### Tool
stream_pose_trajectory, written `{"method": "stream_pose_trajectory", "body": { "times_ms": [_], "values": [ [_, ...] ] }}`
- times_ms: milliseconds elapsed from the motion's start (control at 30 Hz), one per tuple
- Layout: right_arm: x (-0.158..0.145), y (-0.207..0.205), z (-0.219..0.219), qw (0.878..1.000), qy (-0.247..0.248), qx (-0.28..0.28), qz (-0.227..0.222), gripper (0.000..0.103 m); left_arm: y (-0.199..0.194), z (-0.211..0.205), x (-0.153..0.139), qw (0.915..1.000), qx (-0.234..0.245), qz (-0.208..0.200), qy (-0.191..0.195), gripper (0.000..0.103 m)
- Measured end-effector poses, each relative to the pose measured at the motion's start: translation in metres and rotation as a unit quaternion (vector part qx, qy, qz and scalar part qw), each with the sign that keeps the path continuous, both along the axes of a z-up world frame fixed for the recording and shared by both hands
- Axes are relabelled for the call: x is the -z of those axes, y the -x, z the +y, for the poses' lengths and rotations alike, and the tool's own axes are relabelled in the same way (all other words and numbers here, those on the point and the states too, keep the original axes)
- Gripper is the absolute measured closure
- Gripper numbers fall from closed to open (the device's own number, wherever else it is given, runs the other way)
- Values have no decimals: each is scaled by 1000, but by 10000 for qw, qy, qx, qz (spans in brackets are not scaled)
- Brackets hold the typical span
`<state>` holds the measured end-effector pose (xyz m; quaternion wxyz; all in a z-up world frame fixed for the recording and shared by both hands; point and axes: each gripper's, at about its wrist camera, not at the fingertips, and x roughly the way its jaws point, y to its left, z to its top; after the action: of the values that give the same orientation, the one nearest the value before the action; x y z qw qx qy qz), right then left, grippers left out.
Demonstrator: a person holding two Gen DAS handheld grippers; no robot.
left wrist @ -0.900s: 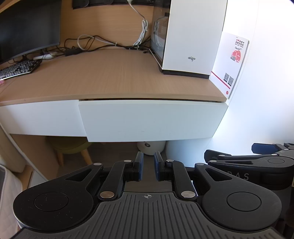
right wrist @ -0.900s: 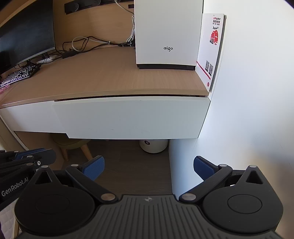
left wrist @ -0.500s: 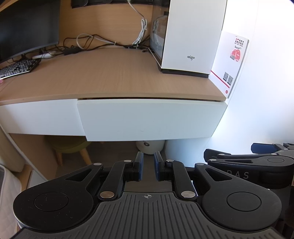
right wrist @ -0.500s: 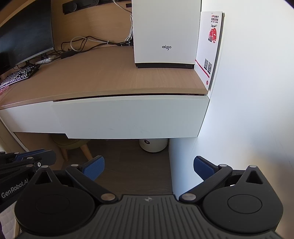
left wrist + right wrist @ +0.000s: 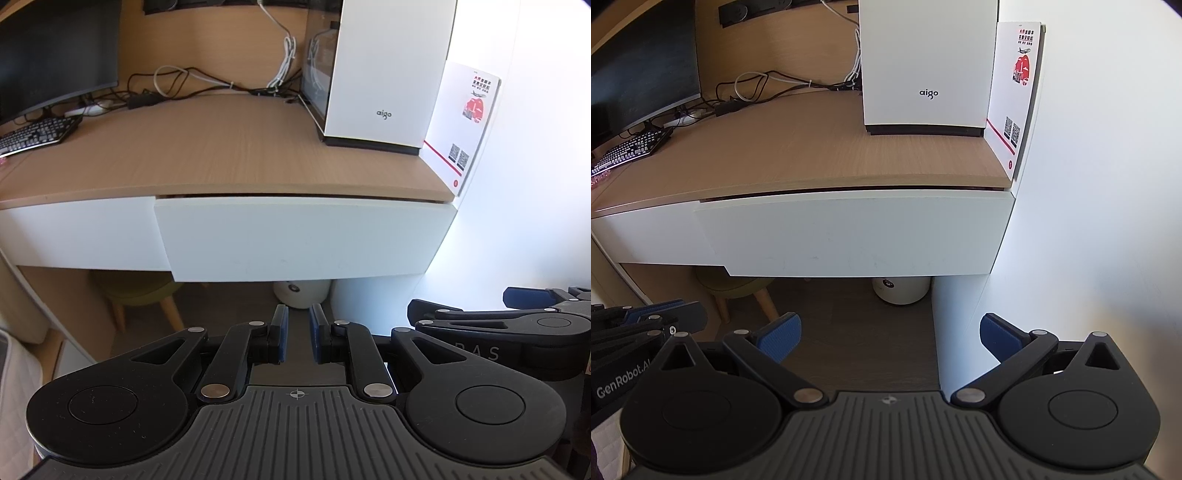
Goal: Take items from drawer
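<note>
The white drawer front sits under the wooden desk top, standing slightly proud of the panel to its left; its inside is hidden. My left gripper hovers below and in front of it, its blue pads nearly touching with nothing between them. My right gripper is at a similar distance from the drawer, open wide and empty. Each gripper shows at the edge of the other's view: the right gripper and the left gripper.
A white computer case and a leaning card stand on the desk's right end by the white wall. Cables, a keyboard and a monitor are at the left. A stool and a white bin stand underneath.
Both views have shifted only slightly toward the desk. Neither gripper's jaws have changed and the drawer front has not moved.
</note>
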<state>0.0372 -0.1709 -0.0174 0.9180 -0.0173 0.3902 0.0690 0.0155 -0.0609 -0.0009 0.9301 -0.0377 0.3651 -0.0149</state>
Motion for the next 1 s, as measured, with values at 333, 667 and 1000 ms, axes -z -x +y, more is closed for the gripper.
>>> {"method": "stream_pose_trajectory", "body": {
  "times_ms": [333, 667, 1000],
  "values": [
    [0, 1, 0, 10000, -9, 13, -10, 0, 0, -1, 1, 10000, -2, 1, 7, 88],
    [0, 0, -1, 10000, -7, 1, -12, 0, 1, 1, 1, 10000, 37, 41, 28, 88],
    [0, 0, -3, 10000, -16, 31, -9, 0, 0, 2, 1, 10000, 43, 56, 39, 88]
  ]
}}
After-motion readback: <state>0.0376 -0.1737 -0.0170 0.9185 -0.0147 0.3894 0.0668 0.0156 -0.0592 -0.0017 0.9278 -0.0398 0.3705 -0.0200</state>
